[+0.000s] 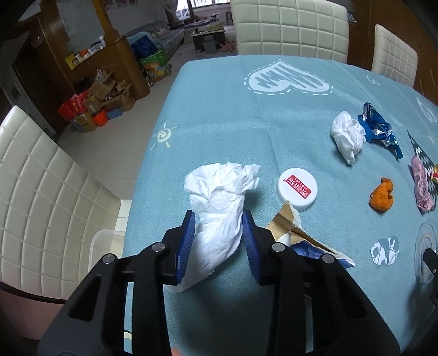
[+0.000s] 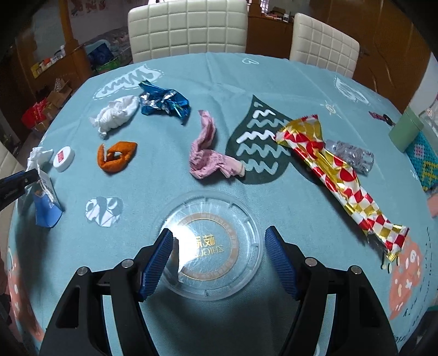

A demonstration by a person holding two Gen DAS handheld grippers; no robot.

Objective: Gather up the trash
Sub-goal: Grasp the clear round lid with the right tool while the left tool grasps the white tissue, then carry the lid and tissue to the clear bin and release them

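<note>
A round table under a light-blue cloth (image 2: pixel 191 82) printed with hearts and suns stood ringed by cream quilted chairs (image 1: pixel 290 27). Far left, a dark wooden cabinet (image 1: pixel 109 60) rose above piled cardboard boxes (image 1: pixel 101 95) on pale floor tiles (image 1: pixel 109 153). Daylight came through a far window (image 1: pixel 202 5) beyond a sofa (image 1: pixel 164 35).

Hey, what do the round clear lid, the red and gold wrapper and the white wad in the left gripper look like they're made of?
Round clear lid: likely thin transparent plastic, glossy; the cloth shows through and it glares.
Red and gold wrapper: probably metallised foil film; shiny, sharply creased.
White wad in the left gripper: looks like tissue paper, matte, softly crumpled.
</note>
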